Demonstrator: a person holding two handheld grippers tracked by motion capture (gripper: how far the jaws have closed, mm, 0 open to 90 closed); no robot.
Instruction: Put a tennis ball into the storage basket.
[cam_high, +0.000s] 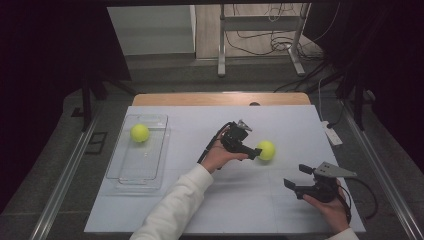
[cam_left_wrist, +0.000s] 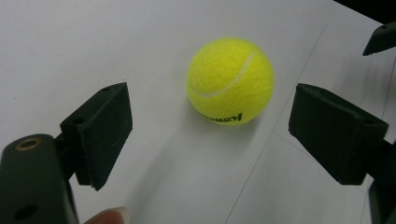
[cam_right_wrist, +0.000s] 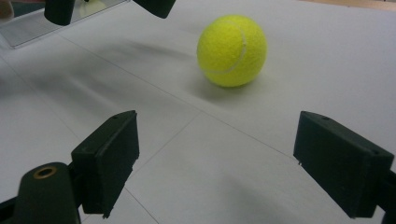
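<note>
A yellow tennis ball (cam_high: 266, 149) lies on the white table right of centre. My left gripper (cam_high: 256, 153) hovers just left of it, open. In the left gripper view the ball (cam_left_wrist: 230, 80) sits a little ahead of the jaws, and the left gripper (cam_left_wrist: 210, 133) has nothing between its pads. My right gripper (cam_high: 296, 176) rests near the front right, open and empty. The right gripper view shows the same ball (cam_right_wrist: 232, 50) farther off, beyond the open right gripper (cam_right_wrist: 233, 163). A second tennis ball (cam_high: 139, 132) lies in the clear tray (cam_high: 137, 172) at the left.
The white sheet (cam_high: 150, 210) covers the table, with a wooden edge (cam_high: 165, 99) at the back. A white power strip (cam_high: 332, 134) lies by the right edge. A metal stand and cables are on the floor beyond the table.
</note>
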